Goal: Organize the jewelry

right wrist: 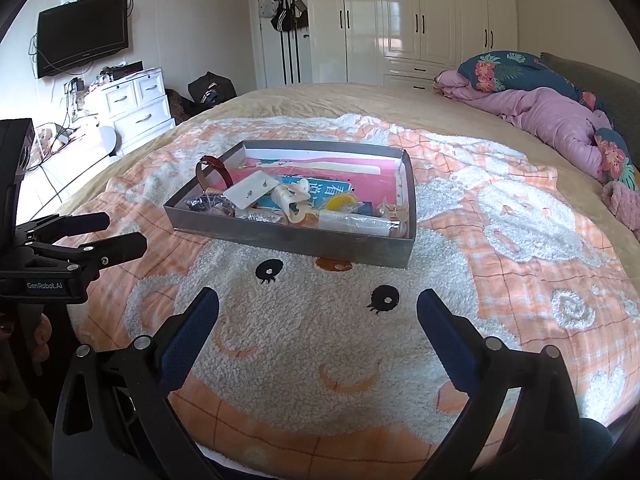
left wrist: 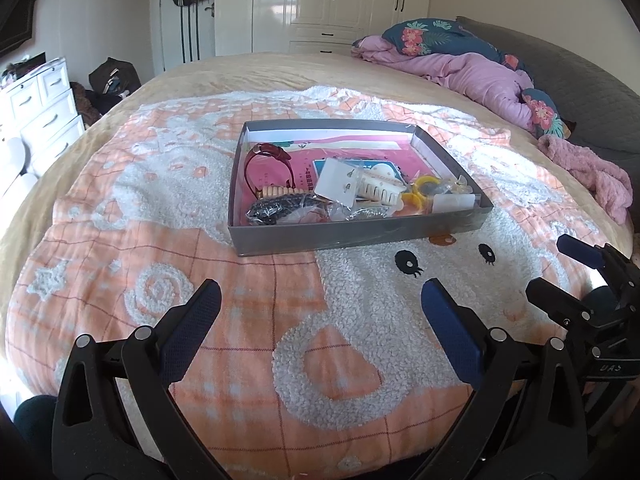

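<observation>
A shallow grey box point(left wrist: 360, 233) point(right wrist: 300, 242) lies on the bed's orange-and-white blanket point(left wrist: 224, 280). Inside it are a dark red watch band point(left wrist: 267, 156) point(right wrist: 212, 165), a white earring card point(left wrist: 340, 181) point(right wrist: 250, 192), a cream hair clip point(left wrist: 380, 191) point(right wrist: 289, 200), a yellow piece point(left wrist: 420, 194) point(right wrist: 340, 202), a bagged dark bead string point(left wrist: 276, 209) and clear packets. My left gripper point(left wrist: 320, 292) point(right wrist: 124, 230) hovers open, short of the box's near wall. My right gripper point(right wrist: 318, 298) point(left wrist: 554, 266) is also open, beside it, with nothing held.
A pink quilt and floral pillows point(left wrist: 480, 76) are heaped at the bed's far right, with a fuzzy pink cloth point(left wrist: 588, 168) near the right edge. A white dresser point(right wrist: 136, 108) and wall TV point(right wrist: 82, 34) stand to the left, and white wardrobes behind.
</observation>
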`<state>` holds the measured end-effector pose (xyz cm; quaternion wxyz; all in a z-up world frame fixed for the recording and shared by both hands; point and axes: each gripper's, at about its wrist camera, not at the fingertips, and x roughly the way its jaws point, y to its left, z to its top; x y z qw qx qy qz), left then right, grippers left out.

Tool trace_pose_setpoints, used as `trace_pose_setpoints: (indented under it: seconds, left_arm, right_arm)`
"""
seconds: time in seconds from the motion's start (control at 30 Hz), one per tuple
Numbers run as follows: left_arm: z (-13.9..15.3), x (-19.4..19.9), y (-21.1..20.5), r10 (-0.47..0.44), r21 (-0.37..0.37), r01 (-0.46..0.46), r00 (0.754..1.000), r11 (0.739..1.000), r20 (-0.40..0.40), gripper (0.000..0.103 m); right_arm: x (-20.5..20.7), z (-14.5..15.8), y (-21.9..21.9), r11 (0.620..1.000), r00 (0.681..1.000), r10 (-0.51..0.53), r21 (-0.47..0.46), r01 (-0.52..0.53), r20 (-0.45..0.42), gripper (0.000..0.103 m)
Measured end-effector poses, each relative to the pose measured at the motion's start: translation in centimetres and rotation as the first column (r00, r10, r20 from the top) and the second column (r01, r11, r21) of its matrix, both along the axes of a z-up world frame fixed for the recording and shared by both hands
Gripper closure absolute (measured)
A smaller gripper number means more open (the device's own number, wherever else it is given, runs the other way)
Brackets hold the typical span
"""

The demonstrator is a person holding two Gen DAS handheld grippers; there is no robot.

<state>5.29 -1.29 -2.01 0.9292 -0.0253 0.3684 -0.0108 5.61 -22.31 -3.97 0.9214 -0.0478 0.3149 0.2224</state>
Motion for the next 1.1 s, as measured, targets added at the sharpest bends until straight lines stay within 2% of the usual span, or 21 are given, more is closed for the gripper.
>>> trace_pose_setpoints:
  seconds: [1.1]
  left_arm:
    - [0.31, -0.36, -0.08, 0.004, 0.001, -0.004, 1.000, 1.000, 0.002, 0.009]
  right_arm:
    - [0.32, 0.13, -0.27, 1.000, 1.000, -0.005, -0.003, 0.005, 0.001, 0.004]
